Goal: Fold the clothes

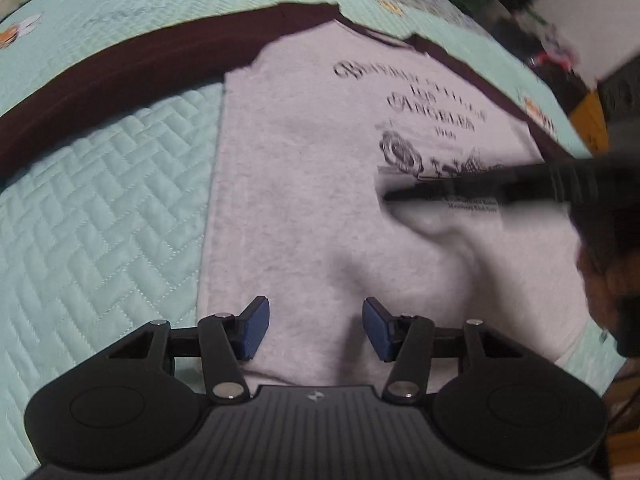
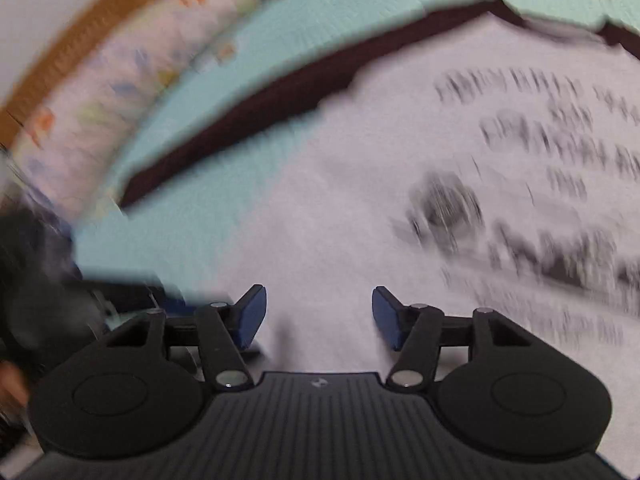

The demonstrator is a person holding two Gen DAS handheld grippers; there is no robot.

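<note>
— So where's the shirt point(image 1: 312, 184) right now?

— Flat on the quilted bed cover point(image 1: 100, 208), printed side up, spreading ahead of both sets of jaws. One dark sleeve point(image 1: 120, 76) stretches out beyond and to the left of the left gripper point(image 1: 316, 328).

— And the jaws?

— Both wide, holding nothing. The left gripper hovers over the hem end; the right gripper point(image 2: 318, 318) sits over the pale cloth, its view badly smeared.

— What worries you?

— A wrinkle point(image 1: 444, 236) sits ahead and right of the left jaws, near the right gripper's fingers point(image 1: 460, 190). I'd guess a fold started now traps that ridge. Also, open jaws closing on a thick bunch may catch both layers, or the bed cover, dragging the shirt askew.
</note>
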